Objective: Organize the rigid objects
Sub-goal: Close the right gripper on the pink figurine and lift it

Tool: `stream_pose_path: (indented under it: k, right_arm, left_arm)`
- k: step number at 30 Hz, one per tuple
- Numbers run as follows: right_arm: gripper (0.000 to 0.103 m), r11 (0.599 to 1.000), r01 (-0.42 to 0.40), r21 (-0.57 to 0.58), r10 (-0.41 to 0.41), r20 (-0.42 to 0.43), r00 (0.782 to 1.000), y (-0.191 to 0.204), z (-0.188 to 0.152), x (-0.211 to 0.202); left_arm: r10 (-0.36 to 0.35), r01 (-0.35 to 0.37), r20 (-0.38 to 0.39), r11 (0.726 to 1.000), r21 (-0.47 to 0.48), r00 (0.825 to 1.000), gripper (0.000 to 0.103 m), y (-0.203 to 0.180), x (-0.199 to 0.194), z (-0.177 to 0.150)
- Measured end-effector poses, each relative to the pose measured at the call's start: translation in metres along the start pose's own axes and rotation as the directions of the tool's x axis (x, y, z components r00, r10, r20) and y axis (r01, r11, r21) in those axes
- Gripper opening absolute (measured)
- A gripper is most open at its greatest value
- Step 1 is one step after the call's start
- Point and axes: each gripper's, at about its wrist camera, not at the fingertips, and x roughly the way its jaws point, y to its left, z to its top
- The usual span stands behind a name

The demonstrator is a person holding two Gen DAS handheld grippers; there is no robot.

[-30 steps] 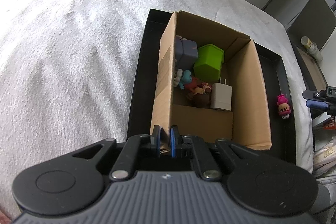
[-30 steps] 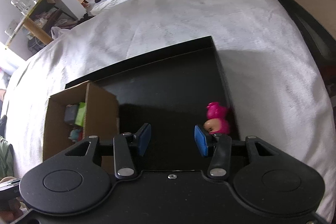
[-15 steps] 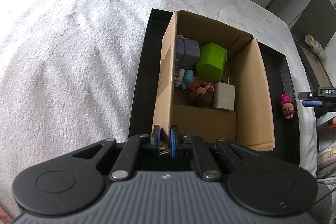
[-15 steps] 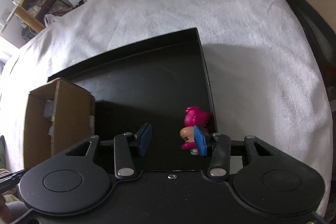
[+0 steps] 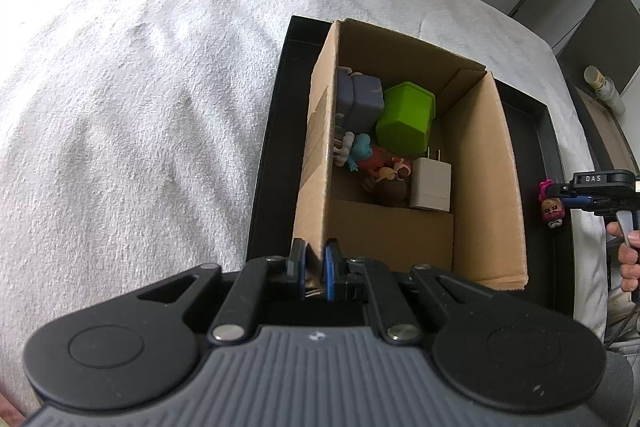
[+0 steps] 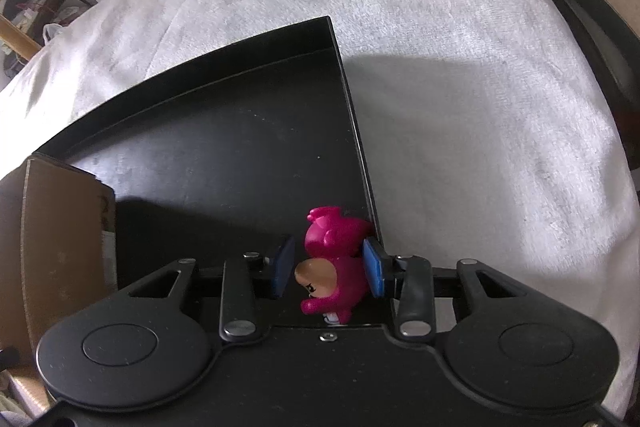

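A cardboard box [image 5: 484,163] stands on a black tray [image 5: 272,155]. It holds a green block [image 5: 406,123], a grey-blue block [image 5: 360,101], a white charger [image 5: 431,185] and small figures [image 5: 376,167]. My left gripper [image 5: 316,267] is shut on the box's near left wall. A pink doll [image 6: 336,251] lies on the tray [image 6: 224,131] by its right rim. My right gripper [image 6: 328,269] straddles the doll, its jaws closing; the right pad touches it and the left pad is a hair off its face. From the left wrist view, the doll [image 5: 553,211] sits under the right gripper [image 5: 592,191].
The tray rests on a white fleece blanket [image 5: 140,107] that spreads wide to the left and beyond. The box's [image 6: 60,227] outer wall stands left of the right gripper. A person's hand [image 5: 630,259] shows at the right edge. A bottle [image 5: 604,91] lies off the blanket.
The right gripper came down over the pink doll, which was ahead of its right pad and now lies between the pads, and the jaws narrowed. The left gripper kept still on the box.
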Motion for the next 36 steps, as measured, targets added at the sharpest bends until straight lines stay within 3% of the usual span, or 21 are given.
stream_pose_path:
  k: [19, 36]
  right_arm:
    - [0.037, 0.995, 0.07, -0.068, -0.075, -0.07, 0.995, 0.02, -0.001, 0.015]
    - [0.034, 0.988, 0.061, -0.14, -0.055, 0.049, 0.997, 0.044, -0.017, -0.051]
  left_arm:
    - [-0.006, 0.006, 0.001, 1.0, 0.004, 1.0, 0.009, -0.001, 0.0, 0.001]
    - [-0.021, 0.021, -0.002, 1.0, 0.008, 1.0, 0.009, 0.001, -0.002, 0.0]
